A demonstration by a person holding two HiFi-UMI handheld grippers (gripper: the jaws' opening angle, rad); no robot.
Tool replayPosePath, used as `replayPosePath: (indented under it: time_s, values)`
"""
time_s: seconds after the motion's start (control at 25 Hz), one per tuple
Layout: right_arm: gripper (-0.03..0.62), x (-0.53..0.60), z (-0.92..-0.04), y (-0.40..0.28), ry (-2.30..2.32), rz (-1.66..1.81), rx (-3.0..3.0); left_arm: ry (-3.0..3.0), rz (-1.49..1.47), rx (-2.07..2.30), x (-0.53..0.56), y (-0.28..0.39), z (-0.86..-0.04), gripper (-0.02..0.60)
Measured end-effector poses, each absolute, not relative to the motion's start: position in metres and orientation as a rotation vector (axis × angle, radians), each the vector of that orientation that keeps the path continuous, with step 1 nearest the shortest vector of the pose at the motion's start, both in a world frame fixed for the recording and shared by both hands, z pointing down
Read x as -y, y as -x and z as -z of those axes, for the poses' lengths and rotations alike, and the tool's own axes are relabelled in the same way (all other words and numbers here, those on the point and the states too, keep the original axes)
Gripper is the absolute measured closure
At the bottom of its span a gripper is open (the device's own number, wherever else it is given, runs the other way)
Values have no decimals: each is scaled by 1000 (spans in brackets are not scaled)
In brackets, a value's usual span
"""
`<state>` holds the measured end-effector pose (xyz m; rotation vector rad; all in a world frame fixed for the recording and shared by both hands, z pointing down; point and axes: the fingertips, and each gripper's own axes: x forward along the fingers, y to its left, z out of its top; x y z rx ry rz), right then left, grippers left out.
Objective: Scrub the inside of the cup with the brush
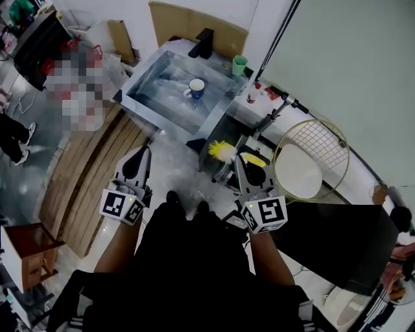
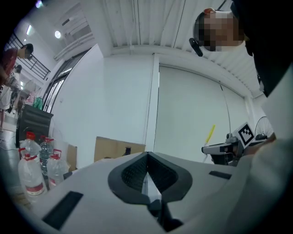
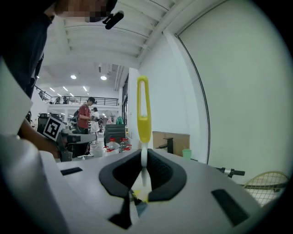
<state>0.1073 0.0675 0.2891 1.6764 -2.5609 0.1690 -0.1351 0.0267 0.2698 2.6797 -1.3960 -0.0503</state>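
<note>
Your right gripper (image 3: 143, 159) clamps the brush (image 3: 143, 114); your left gripper (image 2: 147, 160) is closed (empty). The cup (image 1: 196, 87) stands in the sink (image 1: 162, 91) ahead: open the left jaws early to steady it before scrubbing.

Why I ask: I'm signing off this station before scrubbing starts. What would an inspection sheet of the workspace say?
Surface: steel sink, with a black tap at its far edge.
Job's things: cup upright in the sink; brush held well short of it.
Clutter: green cup on the sink's rim; water bottles nearby.
Grippers: left claw shut, empty; right claw shut on the brush handle.
Cables: dark line up the wall behind the sink; cable or seam, cannot tell.
Surroundings: racket by the right wall, cardboard behind the sink, people in the background.
</note>
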Motion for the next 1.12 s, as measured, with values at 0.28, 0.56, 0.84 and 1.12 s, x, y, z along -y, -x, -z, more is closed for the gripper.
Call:
replayPosePath:
  time_s: [0.28,0.56,0.84,1.12]
  values:
    - [551,-113,-289,-77,-1622,-162,2555,-2662,28,1382,-88,166,-280,566]
    - [553,-160,-274,-33,-1697,-158,2527,-2618,65,1286,-141,204,-283,566]
    - [553,-216,-278,25,-1645,-143,2489,-2662,4,1227,-194,248,-298,566]
    - [553,-240,-278,33,-1610,-161,2525,-2672,7,1210,-216,249,-297,566]
